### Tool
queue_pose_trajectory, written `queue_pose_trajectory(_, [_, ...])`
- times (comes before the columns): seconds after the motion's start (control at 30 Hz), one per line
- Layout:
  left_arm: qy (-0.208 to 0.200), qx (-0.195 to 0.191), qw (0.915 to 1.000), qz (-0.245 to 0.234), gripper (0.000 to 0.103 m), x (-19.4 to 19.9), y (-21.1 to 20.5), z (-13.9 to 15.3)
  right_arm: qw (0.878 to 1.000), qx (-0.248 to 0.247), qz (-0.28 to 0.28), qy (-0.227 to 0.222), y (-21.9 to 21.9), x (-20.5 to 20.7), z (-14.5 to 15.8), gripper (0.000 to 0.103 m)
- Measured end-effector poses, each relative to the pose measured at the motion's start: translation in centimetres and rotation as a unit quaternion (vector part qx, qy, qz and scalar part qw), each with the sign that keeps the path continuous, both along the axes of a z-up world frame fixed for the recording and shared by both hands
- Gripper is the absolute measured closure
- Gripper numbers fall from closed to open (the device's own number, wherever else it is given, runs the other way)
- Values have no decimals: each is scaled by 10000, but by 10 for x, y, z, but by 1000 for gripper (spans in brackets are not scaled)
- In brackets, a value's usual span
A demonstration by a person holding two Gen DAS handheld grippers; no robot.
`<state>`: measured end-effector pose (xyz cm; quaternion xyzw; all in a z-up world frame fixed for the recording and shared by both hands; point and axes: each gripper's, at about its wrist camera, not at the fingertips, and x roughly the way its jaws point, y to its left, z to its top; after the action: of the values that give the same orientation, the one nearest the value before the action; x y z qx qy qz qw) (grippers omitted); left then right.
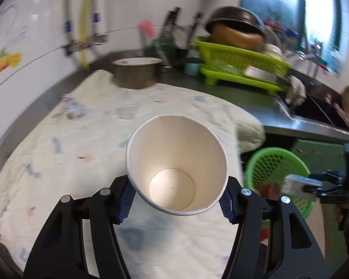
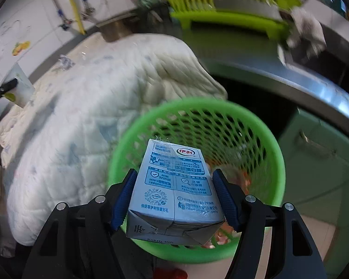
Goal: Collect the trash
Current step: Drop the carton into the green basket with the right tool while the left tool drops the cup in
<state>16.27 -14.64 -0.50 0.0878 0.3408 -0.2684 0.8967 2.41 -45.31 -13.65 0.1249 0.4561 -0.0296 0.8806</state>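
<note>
My left gripper (image 1: 176,200) is shut on a white paper cup (image 1: 176,167), its empty mouth facing the camera, held above the quilted cloth (image 1: 58,153). The blue pads (image 1: 126,200) press on the cup's sides. In the right wrist view my right gripper (image 2: 174,197) is shut on a pale blue milk carton (image 2: 174,190), held over the rim of a green mesh basket (image 2: 256,125) with red scraps inside. The left wrist view shows that basket (image 1: 267,160) at the right, with the right gripper (image 1: 314,187) and the carton (image 1: 295,183) above it. A crumpled wrapper (image 1: 73,109) lies on the cloth.
A metal pot (image 1: 135,72) and a green dish rack (image 1: 239,62) with bowls stand at the back of the steel counter (image 1: 244,93). A sink (image 1: 318,109) with a rag on its edge lies to the right. Tiled wall with pipes (image 1: 86,23) behind. Green cabinet (image 2: 318,153) below the counter.
</note>
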Motion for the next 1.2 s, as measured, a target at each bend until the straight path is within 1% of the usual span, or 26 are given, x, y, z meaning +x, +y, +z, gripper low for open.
queue_pose_trajectory(0.07, [96, -42, 9998, -183, 43, -11, -18, -5, 9998, 154, -64, 117, -6, -7, -13, 39])
queue_pose_trajectory(0.17, [227, -52, 9988, -428, 43, -23, -46, -15, 9994, 295, -97, 155, -10, -15, -24, 38])
queue_pose_trajectory(0.3, [410, -5, 9968, -686, 43, -35, -79, -30, 9990, 412, -153, 91, -16, -27, -28, 35])
queue_pose_trajectory(0.43, [555, 88, 9941, -925, 42, -45, -112, -42, 9986, 455, -242, -69, -24, -43, -23, 30])
queue_pose_trajectory(0.53, [652, 128, 9919, -1083, 42, -51, -133, -48, 9982, 488, -290, -207, -30, -55, -16, 30])
queue_pose_trajectory(0.63, [740, 177, 9895, -1226, 42, -54, -155, -54, 9976, 509, -324, -349, -33, -67, -8, 26])
queue_pose_trajectory(0.77, [897, 304, 9860, -1373, 42, -58, -184, -67, 9961, 602, -365, -532, -35, -84, -1, 25])
queue_pose_trajectory(0.97, [1116, 436, 9818, -1474, 40, -59, -212, -83, 9953, 615, -386, -634, -35, -101, 3, 23])
queue_pose_trajectory(1.2, [1412, 652, 9737, -1663, 38, -70, -232, -104, 9943, 632, -452, -730, -39, -110, 7, 22])
